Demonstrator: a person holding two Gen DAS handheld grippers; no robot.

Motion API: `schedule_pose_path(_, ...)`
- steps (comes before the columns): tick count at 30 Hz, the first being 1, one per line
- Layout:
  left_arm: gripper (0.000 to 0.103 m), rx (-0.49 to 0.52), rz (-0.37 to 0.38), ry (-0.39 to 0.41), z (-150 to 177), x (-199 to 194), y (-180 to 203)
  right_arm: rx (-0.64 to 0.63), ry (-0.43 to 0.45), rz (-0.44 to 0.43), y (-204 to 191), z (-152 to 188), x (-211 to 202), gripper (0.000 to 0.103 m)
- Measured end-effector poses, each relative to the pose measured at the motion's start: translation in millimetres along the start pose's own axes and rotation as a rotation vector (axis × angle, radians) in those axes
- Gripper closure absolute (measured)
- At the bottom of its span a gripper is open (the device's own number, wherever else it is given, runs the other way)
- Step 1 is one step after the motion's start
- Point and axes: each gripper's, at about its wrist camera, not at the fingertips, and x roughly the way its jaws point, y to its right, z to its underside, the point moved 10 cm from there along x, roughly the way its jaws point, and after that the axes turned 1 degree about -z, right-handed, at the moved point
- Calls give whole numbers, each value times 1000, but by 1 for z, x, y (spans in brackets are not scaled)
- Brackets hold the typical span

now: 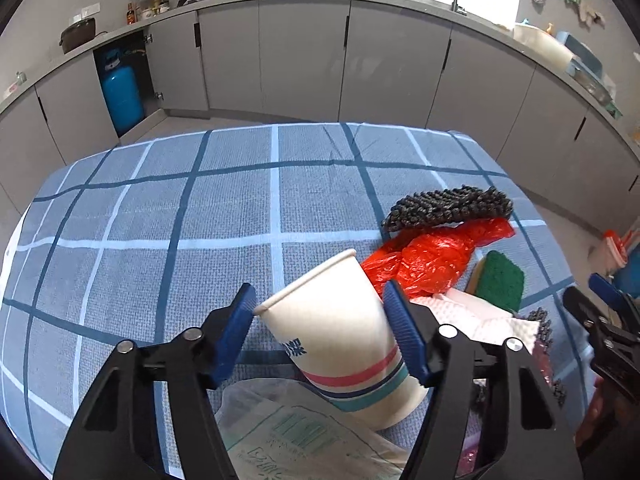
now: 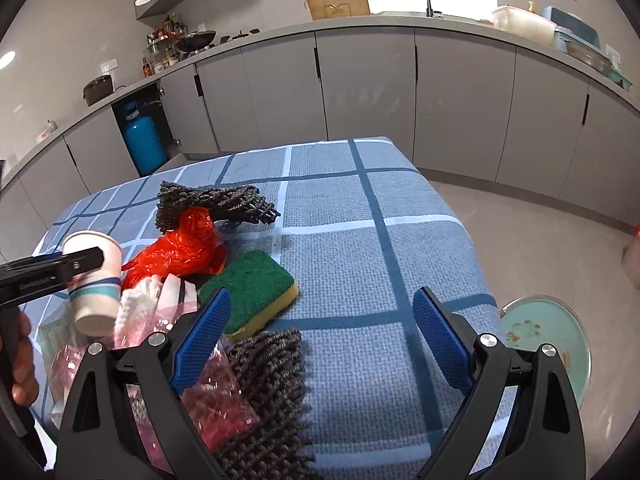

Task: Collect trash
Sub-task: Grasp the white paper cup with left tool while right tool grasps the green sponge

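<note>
My left gripper (image 1: pixel 320 312) is shut on a white paper cup (image 1: pixel 340 332) with red and teal stripes and holds it tilted above the table; the cup also shows at the left of the right wrist view (image 2: pixel 96 280). My right gripper (image 2: pixel 320 320) is open and empty over the blue checked tablecloth (image 2: pixel 380 260). On the table lie a crumpled red plastic bag (image 1: pixel 428 256), white tissue (image 1: pixel 480 316), pink plastic wrap (image 2: pixel 216 392) and a clear printed wrapper (image 1: pixel 296 436) under the cup.
A green and yellow sponge (image 2: pixel 256 288) and two dark knitted cloths (image 2: pixel 212 204) (image 2: pixel 268 384) lie beside the trash. A round teal-lidded bin (image 2: pixel 548 340) stands on the floor right of the table. Grey kitchen cabinets (image 2: pixel 360 88) run behind.
</note>
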Motion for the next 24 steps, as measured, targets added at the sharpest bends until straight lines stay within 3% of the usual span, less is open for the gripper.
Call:
schedule_pose_path(14, 56, 21, 60, 74, -25, -22, 6, 11, -126, -36, -35, -2, 47, 14)
schedule_pose_path(16, 56, 37, 35, 110, -31, -28, 5, 13, -140, -51, -40, -2, 53, 19)
schedule_pose_path(20, 56, 62, 9, 156, -38, -36, 5, 31, -211, -106, -47, 7, 70, 42)
schedule_pose_path(24, 56, 59, 9, 175, -44, -40, 2, 31, -201, -133, -52, 5, 69, 52)
